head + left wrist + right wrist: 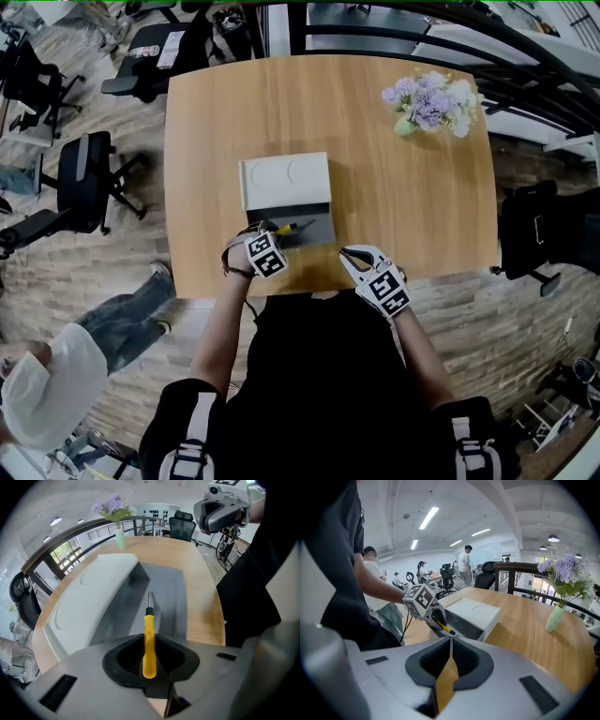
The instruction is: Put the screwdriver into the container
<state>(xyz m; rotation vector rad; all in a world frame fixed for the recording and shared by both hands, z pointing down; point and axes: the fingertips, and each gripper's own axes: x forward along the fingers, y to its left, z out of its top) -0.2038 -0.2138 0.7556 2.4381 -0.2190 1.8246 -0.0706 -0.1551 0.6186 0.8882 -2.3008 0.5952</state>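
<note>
Your left gripper (pixel 150 641) pinches the yellow screwdriver (pixel 149 620) by the handle's butt, with the shaft pointing over the container's (pixel 286 183) grey open tray (pixel 164 597). It's likely light, stiff and smooth, so it could pivot; mid-handle would be steadier. Your right gripper (pixel 450 641), jaws pressed together on nothing, hovers near the container's front.

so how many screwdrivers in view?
1: a yellow-handled screwdriver clamped in the left gripper, tip out over the open grey part of the white container. The container's inside is partly hidden.
</note>
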